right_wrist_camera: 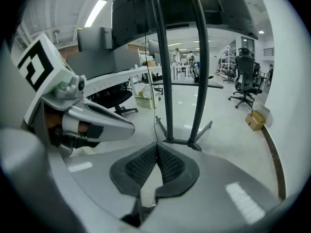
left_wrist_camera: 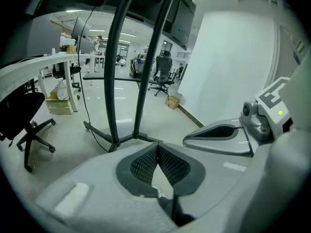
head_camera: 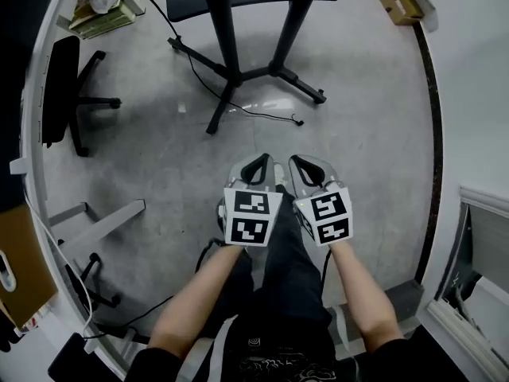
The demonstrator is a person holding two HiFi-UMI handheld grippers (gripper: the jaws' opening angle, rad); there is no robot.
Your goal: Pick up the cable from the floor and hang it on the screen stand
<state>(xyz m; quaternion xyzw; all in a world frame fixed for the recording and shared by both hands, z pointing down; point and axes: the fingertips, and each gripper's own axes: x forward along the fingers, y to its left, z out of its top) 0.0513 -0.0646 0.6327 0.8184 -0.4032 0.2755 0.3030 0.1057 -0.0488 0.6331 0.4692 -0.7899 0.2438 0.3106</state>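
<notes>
A thin black cable (head_camera: 262, 114) trails across the grey floor from the screen stand's feet and ends in a small plug (head_camera: 298, 121). The black screen stand (head_camera: 238, 34) rises on two poles from spread legs; it also shows in the left gripper view (left_wrist_camera: 114, 101) and in the right gripper view (right_wrist_camera: 167, 91). My left gripper (head_camera: 256, 164) and right gripper (head_camera: 302, 163) hang side by side in front of me, well short of the plug. Both are shut with nothing between their ribbed pads (left_wrist_camera: 146, 165) (right_wrist_camera: 146, 163).
A black office chair (head_camera: 67, 94) stands at the left beside a curved white desk (head_camera: 36, 134). A cardboard box (head_camera: 402, 5) lies by the far wall at upper right. More cables and a stand foot (head_camera: 95, 293) sit at lower left.
</notes>
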